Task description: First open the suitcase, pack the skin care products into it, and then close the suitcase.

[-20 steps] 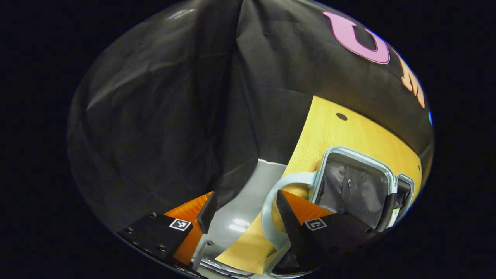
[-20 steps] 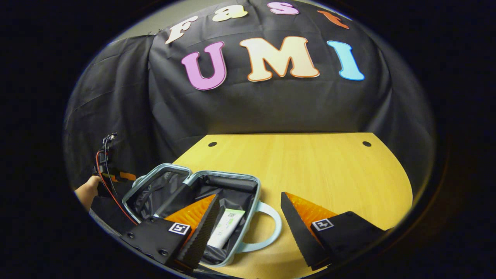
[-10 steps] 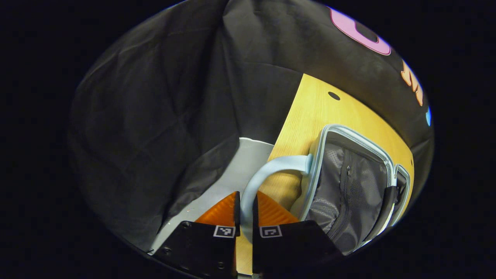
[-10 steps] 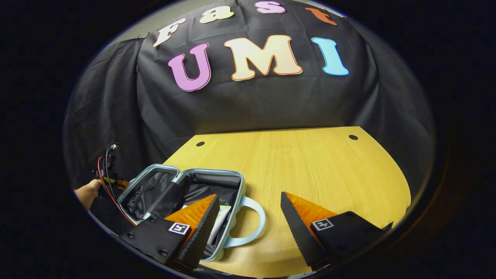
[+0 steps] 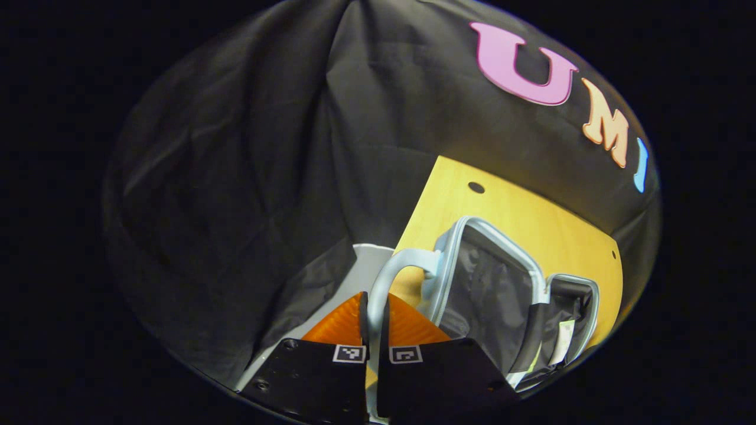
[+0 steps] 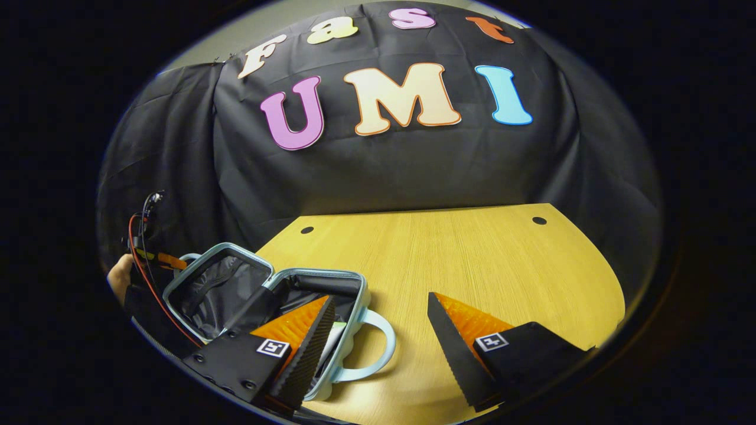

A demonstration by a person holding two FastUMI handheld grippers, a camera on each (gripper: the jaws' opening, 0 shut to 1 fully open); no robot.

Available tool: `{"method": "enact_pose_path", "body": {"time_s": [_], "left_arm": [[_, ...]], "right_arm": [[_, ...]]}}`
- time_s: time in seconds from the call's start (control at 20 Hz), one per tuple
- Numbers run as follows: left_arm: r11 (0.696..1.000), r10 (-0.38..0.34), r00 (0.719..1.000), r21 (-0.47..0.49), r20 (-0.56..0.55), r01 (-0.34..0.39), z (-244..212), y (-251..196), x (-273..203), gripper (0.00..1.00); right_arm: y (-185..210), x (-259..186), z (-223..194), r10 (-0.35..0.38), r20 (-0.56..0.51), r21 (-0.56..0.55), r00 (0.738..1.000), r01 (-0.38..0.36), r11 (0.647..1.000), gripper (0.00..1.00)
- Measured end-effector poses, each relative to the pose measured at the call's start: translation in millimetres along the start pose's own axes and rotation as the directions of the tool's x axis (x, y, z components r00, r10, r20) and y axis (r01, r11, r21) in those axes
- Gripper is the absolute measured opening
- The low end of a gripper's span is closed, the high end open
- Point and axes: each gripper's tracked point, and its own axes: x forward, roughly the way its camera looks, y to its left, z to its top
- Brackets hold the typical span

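Note:
A small pale blue suitcase [image 6: 277, 295] lies open on the wooden table [image 6: 449, 260], its dark-lined lid [image 5: 484, 289] raised at an angle. My left gripper [image 5: 373, 321] is shut on the lid's pale blue handle [image 5: 393, 274]. In the right gripper view that same gripper [image 6: 147, 260] shows far off at the left, held by a hand [image 6: 120, 276]. A white skin care tube [image 5: 564, 342] lies inside the base half [image 5: 570, 313]. My right gripper [image 6: 381, 336] hangs open above the base's own handle [image 6: 375, 348], with nothing between its fingers.
Black cloth walls surround the table on the far and left sides. Two small dark holes [image 6: 539, 221] mark the tabletop's far corners. A grey floor strip [image 5: 363, 265] shows past the table's left edge. Bare wood stretches to the right of the suitcase.
My left gripper closed on the lid's handle and has lifted the lid up off the table toward the base. The right gripper stayed open, drifting slightly.

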Motion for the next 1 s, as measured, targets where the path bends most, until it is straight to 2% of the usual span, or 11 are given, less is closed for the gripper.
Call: {"method": "enact_pose_path", "body": {"time_s": [0.15,0.35,0.55,0.75,0.85,1.0], "left_arm": [[0.997,-0.006,0.998,0.076,0.063,0.001,23,-31,-36,0.00],[0.989,-0.010,0.989,0.149,0.148,-0.012,46,-76,-76,0.00],[0.980,0.016,0.988,0.192,0.151,-0.045,53,-117,-102,0.00],[0.966,0.002,0.984,0.254,0.180,-0.049,64,-160,-121,0.00],[0.965,-0.016,0.982,0.258,0.186,-0.034,65,-184,-130,0.00],[0.964,-0.099,0.975,0.264,0.200,0.043,61,-235,-147,0.00]], "right_arm": [[-8,-2,11,0.025,0.031,-0.007,0.999,-0.025,1.000,0.98],[-26,-11,23,0.077,0.054,-0.069,0.996,-0.073,0.995,0.98],[-50,-24,37,0.115,0.088,-0.112,0.989,-0.105,0.988,0.98],[-75,-34,47,0.130,0.106,-0.101,0.986,-0.119,0.988,0.98],[-88,-37,51,0.130,0.116,-0.088,0.985,-0.120,0.989,0.98],[-101,-40,59,0.132,0.130,-0.069,0.983,-0.123,0.990,0.98]]}}
